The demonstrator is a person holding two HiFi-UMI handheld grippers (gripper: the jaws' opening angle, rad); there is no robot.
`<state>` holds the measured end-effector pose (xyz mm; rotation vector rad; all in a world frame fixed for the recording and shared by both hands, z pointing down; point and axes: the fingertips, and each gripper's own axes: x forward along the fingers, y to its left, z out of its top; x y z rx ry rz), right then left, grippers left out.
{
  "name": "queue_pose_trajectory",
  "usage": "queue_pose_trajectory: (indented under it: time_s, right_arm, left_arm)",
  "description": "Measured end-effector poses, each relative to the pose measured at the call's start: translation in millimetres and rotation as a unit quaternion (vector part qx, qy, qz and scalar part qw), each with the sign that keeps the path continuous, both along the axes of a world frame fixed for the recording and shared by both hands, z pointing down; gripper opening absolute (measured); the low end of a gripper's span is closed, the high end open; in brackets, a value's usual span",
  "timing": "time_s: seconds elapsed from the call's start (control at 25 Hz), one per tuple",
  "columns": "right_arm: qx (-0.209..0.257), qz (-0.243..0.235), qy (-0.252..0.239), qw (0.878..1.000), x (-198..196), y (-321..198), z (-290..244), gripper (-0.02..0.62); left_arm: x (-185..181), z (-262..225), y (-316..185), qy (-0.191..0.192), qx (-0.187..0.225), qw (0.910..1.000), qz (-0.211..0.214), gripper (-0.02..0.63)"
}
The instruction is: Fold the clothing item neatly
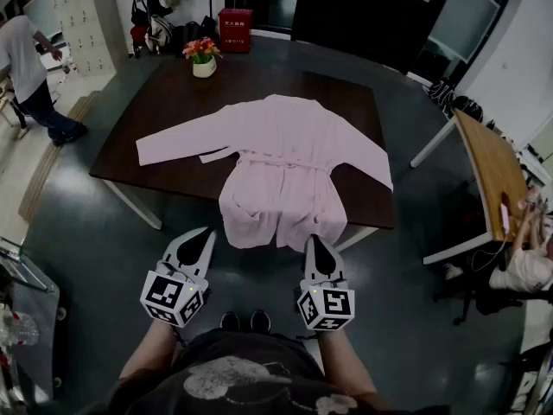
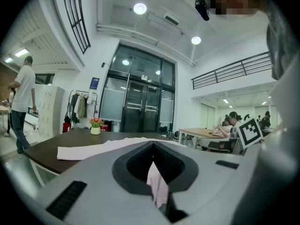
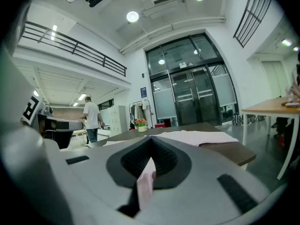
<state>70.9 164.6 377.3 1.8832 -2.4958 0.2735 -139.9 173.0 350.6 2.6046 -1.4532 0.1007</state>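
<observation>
A pale pink robe (image 1: 276, 158) lies spread flat on the dark table (image 1: 173, 85), sleeves out to both sides, belt across the waist, hem hanging over the near edge. My left gripper (image 1: 200, 239) hovers just left of the hem, shut, a little short of the table's near edge. My right gripper (image 1: 316, 242) is level with it at the hem's right corner, also shut. In the left gripper view the closed left gripper (image 2: 153, 161) points at the robe (image 2: 93, 149); a pink sliver shows through the slit. The right gripper (image 3: 151, 156) shows the same, with the robe (image 3: 197, 136) beyond it.
A flower pot (image 1: 204, 57) stands at the table's far edge. A person (image 1: 30, 67) stands at the far left. A wooden desk (image 1: 491, 167) with a seated person (image 1: 527, 262) is on the right. A red box (image 1: 235, 29) sits on the floor behind the table.
</observation>
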Motion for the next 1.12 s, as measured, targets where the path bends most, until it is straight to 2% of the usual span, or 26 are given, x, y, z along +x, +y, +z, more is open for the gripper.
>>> queue_pose_trajectory:
  time_s: [0.36,0.6,0.88,1.12]
  right_arm:
    - [0.016,-0.024,-0.009,1.0,15,-6,-5,-0.009]
    - [0.031,-0.06,-0.049,0.997,19,-10,-3,-0.009]
    - [0.053,-0.128,-0.069,0.988,-20,-20,-10,-0.009]
    - [0.055,-0.172,-0.035,0.983,-79,-39,-3,-0.009]
  left_arm:
    - [17,-6,2,-0.003,0.004,0.9998,-0.019,0.011]
    - [5,4,12,-0.015,0.002,0.9978,-0.065,0.011]
    - [-39,3,8,-0.004,0.01,0.9916,-0.129,0.011]
    - [-83,10,-15,-0.001,0.013,0.9888,-0.149,0.011]
